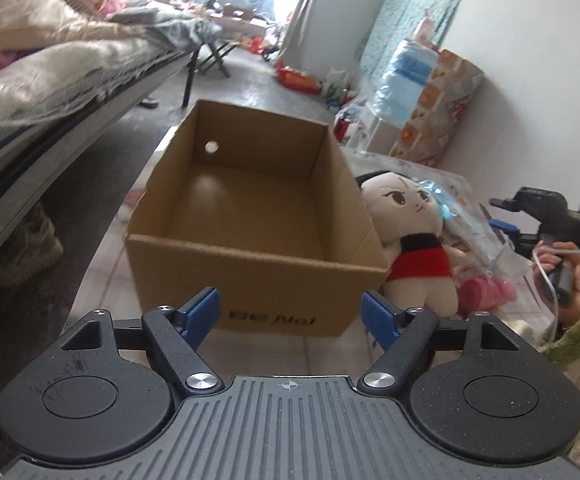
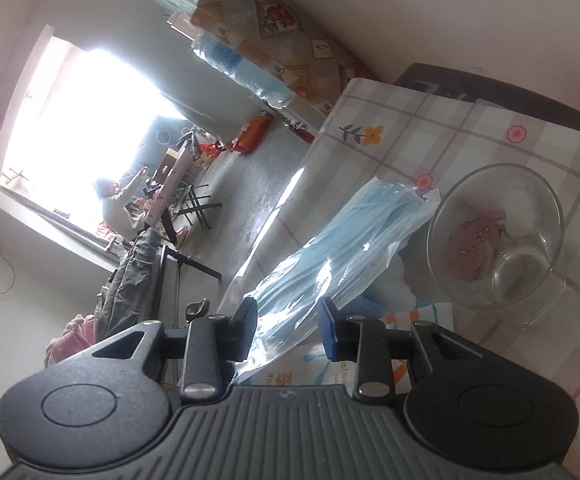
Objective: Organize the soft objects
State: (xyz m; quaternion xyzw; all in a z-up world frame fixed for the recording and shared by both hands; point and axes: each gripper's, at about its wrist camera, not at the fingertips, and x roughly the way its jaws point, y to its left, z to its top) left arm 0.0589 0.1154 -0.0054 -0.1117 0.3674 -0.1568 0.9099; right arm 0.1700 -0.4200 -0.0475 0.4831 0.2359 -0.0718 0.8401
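A: Start from the left, please. How does the left gripper (image 1: 290,312) stand against the cardboard box (image 1: 250,216)?

B: Its blue pads are spread wide with nothing between them. The box is straight ahead of it, open on top, and I see nothing inside it. The plush doll (image 1: 414,240) leans on the right outer wall of the box, head up, with its long axis nearly upright and a little tilted.

A: And right of the doll?

B: The pack of blue face masks (image 2: 330,256) in clear plastic. In the right wrist view it lies between the fingers of the right gripper (image 2: 288,330), its long axis running away from them, up and to the right. The fingers stand half closed around its near end. I cannot tell if the pads press on it.

A: So which hand is nearer to the pack?

B: The right one, I judge. The box is to the left of the pack, beyond the doll, so the carry would go that way.

A: The surface?

B: A checked tablecloth with flowers (image 2: 470,132), and a glass bowl (image 2: 498,240) right of the pack. A bed (image 1: 62,80) stands left of the box, a bright window (image 2: 78,120) far behind.
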